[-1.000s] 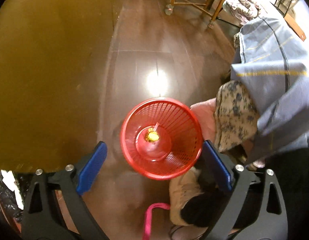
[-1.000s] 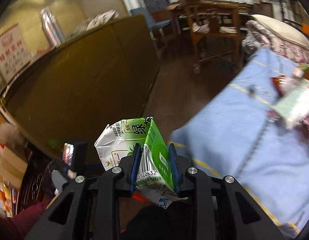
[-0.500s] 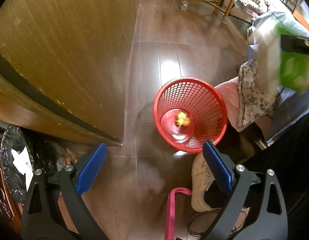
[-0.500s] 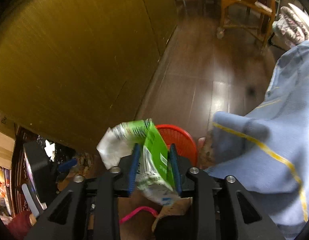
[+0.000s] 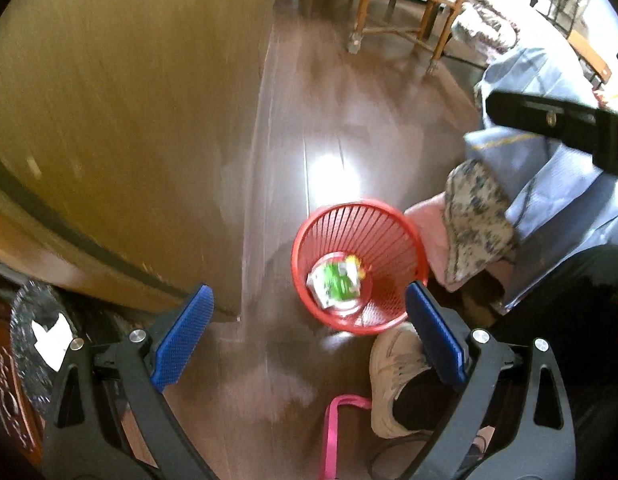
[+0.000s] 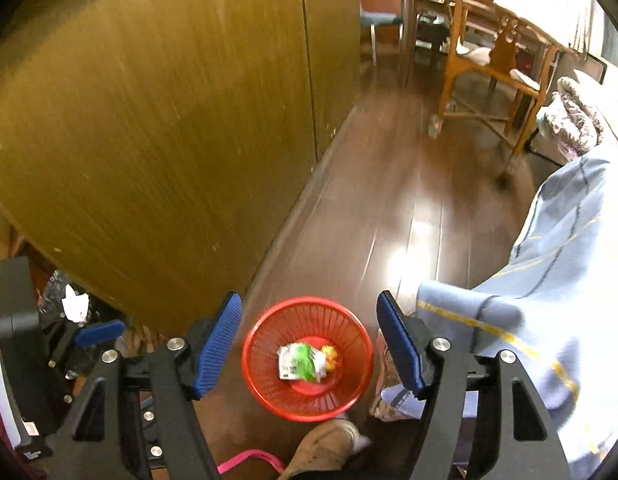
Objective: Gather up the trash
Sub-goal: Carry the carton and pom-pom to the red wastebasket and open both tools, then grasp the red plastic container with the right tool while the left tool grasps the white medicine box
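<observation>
**Operator:** Looking down the right gripper (image 6: pixel 309 348), I see both blue pads spread apart with nothing between them. Its jaws have just been opening, and the green-and-white carton (image 6: pixel 299 365) now lies in the bottom of the red mesh basket (image 6: pixel 269 336), beside a small yellow scrap (image 6: pixel 332 362).

**Spotter:** And your left side?

**Operator:** My left gripper (image 5: pixel 307 338) is released too, pads wide and empty. From that view the carton (image 5: pixel 333 283) rests flat on the basket floor, tilted toward the near wall of the basket (image 5: pixel 393 240).

**Spotter:** How much room around the basket?

**Operator:** On one side a tall brown wooden panel (image 6: pixel 157 128) runs along the floor; its bottom edge ends near the basket but leaves a strip of dark floorboard (image 6: pixel 373 216) between them. On the other side a pale blue cloth (image 6: pixel 549 280) hangs down, and in the left view a floral fabric (image 5: pixel 477 220) and something pink touch or overlap the basket's rim there. That side is tight.

**Spotter:** Near edge?

**Operator:** A pale shoe (image 5: pixel 393 376) sits just beside the basket's near rim, and a pink strap (image 5: pixel 337 424) lies on the floor next to it. Beyond the basket the floor is open up to a wooden chair (image 6: pixel 485 60).
</observation>
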Demonstrator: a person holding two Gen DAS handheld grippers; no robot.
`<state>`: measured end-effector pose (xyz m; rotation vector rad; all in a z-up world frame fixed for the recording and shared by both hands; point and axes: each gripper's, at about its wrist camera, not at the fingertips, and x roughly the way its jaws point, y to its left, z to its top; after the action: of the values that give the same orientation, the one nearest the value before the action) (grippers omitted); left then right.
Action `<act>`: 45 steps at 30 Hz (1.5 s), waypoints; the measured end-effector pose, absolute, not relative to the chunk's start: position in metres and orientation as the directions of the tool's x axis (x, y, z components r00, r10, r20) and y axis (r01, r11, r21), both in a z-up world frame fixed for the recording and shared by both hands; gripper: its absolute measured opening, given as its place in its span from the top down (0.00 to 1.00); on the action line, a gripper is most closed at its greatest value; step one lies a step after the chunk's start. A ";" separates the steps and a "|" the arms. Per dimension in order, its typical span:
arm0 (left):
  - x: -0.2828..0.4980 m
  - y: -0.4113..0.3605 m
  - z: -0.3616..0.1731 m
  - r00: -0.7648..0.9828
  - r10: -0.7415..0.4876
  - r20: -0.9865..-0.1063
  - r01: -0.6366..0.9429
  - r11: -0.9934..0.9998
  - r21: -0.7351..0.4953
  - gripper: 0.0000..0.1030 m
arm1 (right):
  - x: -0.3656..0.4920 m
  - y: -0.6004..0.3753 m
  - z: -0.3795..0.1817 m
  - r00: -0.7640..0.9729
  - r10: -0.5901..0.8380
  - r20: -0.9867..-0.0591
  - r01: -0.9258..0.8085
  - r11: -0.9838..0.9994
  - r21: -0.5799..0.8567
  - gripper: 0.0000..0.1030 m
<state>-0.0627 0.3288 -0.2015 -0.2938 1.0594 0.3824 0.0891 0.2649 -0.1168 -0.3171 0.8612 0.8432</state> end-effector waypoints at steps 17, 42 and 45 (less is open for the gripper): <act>-0.028 0.202 -0.068 0.650 0.173 -0.740 -0.209 0.977 0.044 0.07 | 0.078 0.051 -0.021 0.664 0.490 -0.566 -0.537 0.838 0.096 0.20; 0.122 0.034 -0.088 0.625 -0.043 -0.780 0.036 0.999 -0.026 0.07 | 0.130 -0.202 -0.104 0.710 0.358 -0.607 -0.137 0.915 0.379 0.12; 0.131 0.041 -0.087 0.629 -0.027 -0.777 0.021 1.000 -0.018 0.07 | 0.136 -0.191 -0.105 0.713 0.343 -0.612 -0.135 0.923 0.359 0.12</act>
<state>0.1315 0.0408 -0.0873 -0.0075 0.8903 -0.0271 0.1363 -0.1909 -0.1052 0.3001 0.7329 0.2691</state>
